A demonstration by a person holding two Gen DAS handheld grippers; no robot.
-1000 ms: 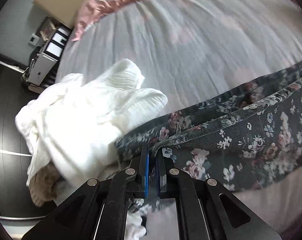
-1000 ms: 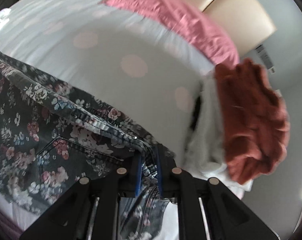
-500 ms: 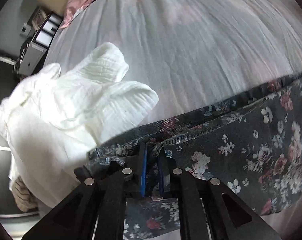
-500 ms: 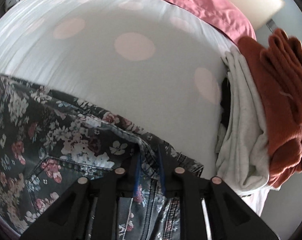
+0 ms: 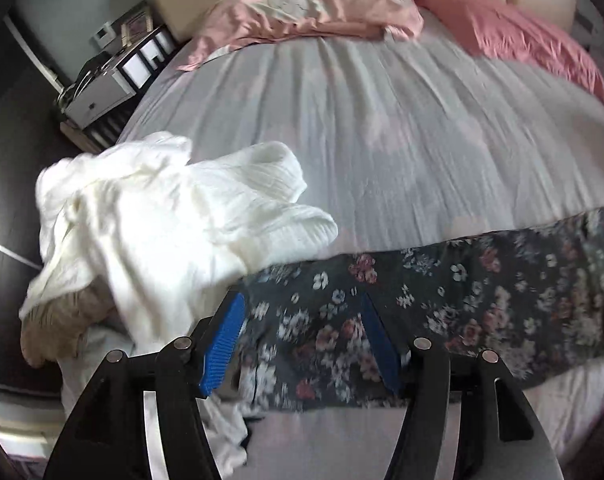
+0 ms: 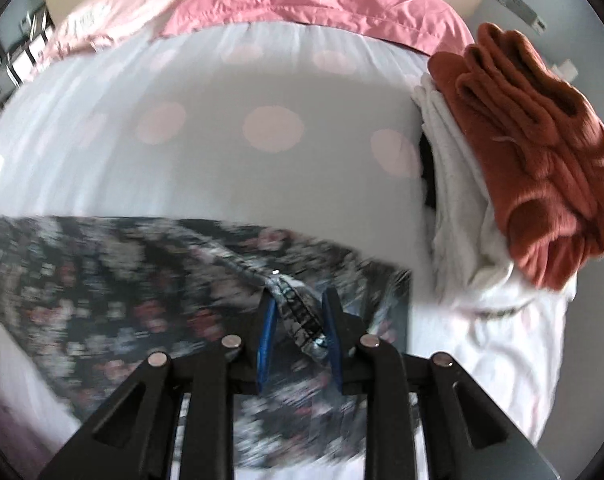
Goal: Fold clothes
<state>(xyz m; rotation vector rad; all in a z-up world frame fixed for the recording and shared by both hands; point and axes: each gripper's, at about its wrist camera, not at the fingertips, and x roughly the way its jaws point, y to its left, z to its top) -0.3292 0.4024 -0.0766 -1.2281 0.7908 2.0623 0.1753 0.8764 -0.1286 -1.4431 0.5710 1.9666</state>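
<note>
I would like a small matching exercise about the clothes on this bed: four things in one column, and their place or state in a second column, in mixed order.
Things:
1. floral garment
2. white garment
3. rust-red garment
4. left tongs

Place or state:
A. on top of the folded pile at the bed's right edge
B. open, blue pads wide apart
C. spread flat across the near part of the bed
D. crumpled heap at the bed's left edge

Pairs: 1-C, 2-D, 3-A, 4-B

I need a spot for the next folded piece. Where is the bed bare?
Bare sheet spans the middle, between pink pillows and floral jeans. Crowded: white clothes pile at the left edge, rust sweater stack at the right edge.
</note>
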